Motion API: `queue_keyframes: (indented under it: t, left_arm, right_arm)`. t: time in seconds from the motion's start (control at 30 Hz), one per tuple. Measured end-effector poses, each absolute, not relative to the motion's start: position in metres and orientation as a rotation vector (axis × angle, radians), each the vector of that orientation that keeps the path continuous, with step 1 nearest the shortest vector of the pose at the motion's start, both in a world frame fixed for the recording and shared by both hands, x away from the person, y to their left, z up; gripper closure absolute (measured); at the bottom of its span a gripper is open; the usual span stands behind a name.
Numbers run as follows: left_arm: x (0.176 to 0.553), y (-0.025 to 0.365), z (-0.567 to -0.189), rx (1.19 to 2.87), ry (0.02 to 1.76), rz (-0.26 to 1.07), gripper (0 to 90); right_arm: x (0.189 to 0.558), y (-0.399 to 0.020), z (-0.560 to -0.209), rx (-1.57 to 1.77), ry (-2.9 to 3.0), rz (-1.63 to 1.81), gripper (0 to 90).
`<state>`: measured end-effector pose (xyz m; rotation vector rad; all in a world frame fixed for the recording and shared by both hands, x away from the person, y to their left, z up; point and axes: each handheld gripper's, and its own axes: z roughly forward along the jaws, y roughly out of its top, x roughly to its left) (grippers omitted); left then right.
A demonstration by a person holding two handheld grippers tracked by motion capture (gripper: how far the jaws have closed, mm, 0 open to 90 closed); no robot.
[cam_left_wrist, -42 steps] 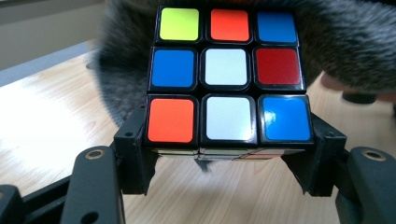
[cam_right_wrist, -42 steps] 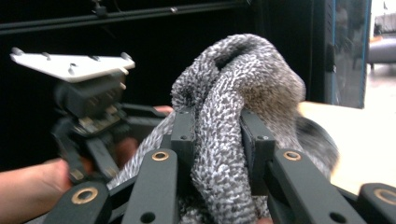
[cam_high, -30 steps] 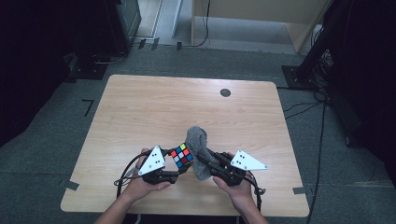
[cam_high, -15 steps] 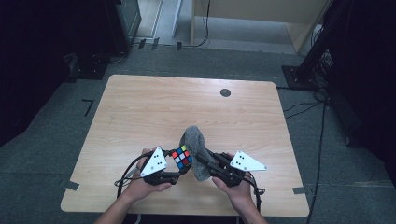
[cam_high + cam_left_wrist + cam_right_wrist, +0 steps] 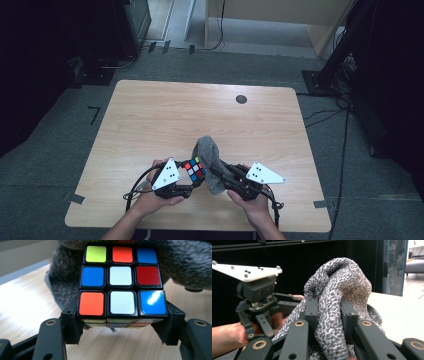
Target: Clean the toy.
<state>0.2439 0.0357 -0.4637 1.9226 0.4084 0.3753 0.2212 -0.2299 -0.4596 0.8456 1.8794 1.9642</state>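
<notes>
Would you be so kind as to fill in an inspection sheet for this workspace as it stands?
Surface: light wooden table, with a dark round spot near its far edge.
Job's things: colourful puzzle cube; grey knitted cloth bunched up against the cube's far side.
Clutter: nothing seen.
Grippers: left gripper shut on the cube's sides; right gripper shut on a fold of the cloth.
Cables: black cable loops from the left gripper; more cables lie on the floor.
Surroundings: grey carpet, dark equipment racks, wooden furniture beyond the table.
</notes>
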Motion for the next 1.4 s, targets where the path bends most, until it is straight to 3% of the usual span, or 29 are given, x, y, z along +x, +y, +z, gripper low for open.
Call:
queue_keyframes:
  t: [1.4]
  left_arm:
    - [0.246,0.039,-0.462,1.898,0.421,0.360,34.0]
  right_arm:
    - [0.219,-0.229,-0.457,0.825,1.878,1.966,73.4]
